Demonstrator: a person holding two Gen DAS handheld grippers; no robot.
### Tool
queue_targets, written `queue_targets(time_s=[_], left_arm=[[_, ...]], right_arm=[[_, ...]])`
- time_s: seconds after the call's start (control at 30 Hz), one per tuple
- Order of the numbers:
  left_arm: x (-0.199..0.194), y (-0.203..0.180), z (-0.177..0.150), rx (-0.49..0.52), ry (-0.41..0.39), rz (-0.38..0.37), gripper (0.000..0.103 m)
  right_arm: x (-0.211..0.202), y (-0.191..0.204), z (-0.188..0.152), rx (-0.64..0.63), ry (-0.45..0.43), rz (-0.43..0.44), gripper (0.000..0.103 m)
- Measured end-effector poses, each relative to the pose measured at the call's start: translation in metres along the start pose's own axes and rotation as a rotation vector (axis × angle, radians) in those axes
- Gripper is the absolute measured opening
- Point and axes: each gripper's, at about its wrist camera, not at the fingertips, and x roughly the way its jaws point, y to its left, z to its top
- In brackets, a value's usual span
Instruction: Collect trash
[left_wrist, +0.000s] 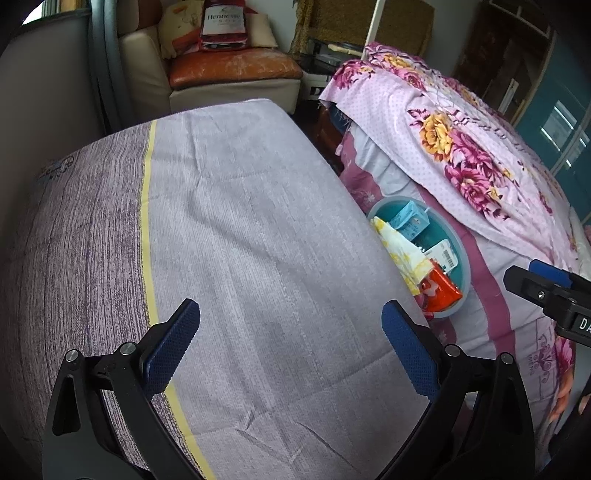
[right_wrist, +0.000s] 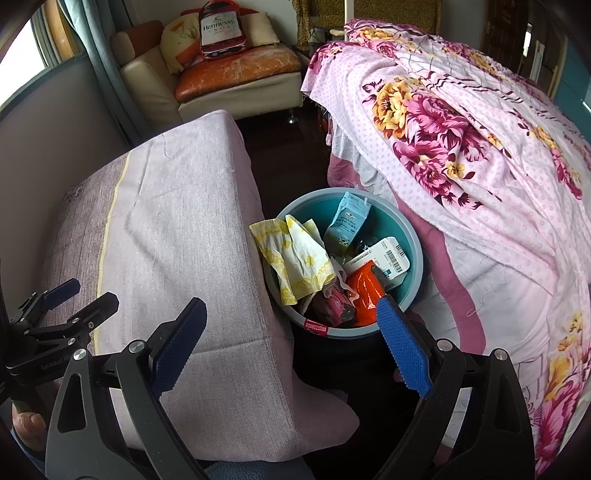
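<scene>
A teal trash bin (right_wrist: 412, 266) stands on the floor between a cloth-covered table (right_wrist: 177, 236) and a bed. It holds a yellow-patterned tissue (right_wrist: 295, 258), a light blue carton (right_wrist: 349, 219), a white barcode pack (right_wrist: 388, 256), an orange wrapper (right_wrist: 365, 295) and a dark pink wrapper (right_wrist: 334, 302). My right gripper (right_wrist: 291, 314) is open and empty, above the bin's near-left rim. My left gripper (left_wrist: 290, 314) is open and empty over the table (left_wrist: 240, 221); the bin (left_wrist: 461, 266) shows at its right, and so does the right gripper's black frame (left_wrist: 546, 291).
A bed with a pink floral quilt (right_wrist: 461, 129) fills the right side. A beige sofa (right_wrist: 236, 70) with cushions and a bottle-shaped pillow stands at the back. A grey wall and curtain lie at the left. Dark floor shows between table and bed.
</scene>
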Motion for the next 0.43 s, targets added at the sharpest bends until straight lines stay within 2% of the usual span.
queue_targets(time_s=[0.43], left_arm=[[0.0052,0.0054,-0.0037,0.002,0.012,0.019,0.099]], right_arm=[[0.0027,-0.0009,-0.0005,0.000,0.009,-0.007,0.089]])
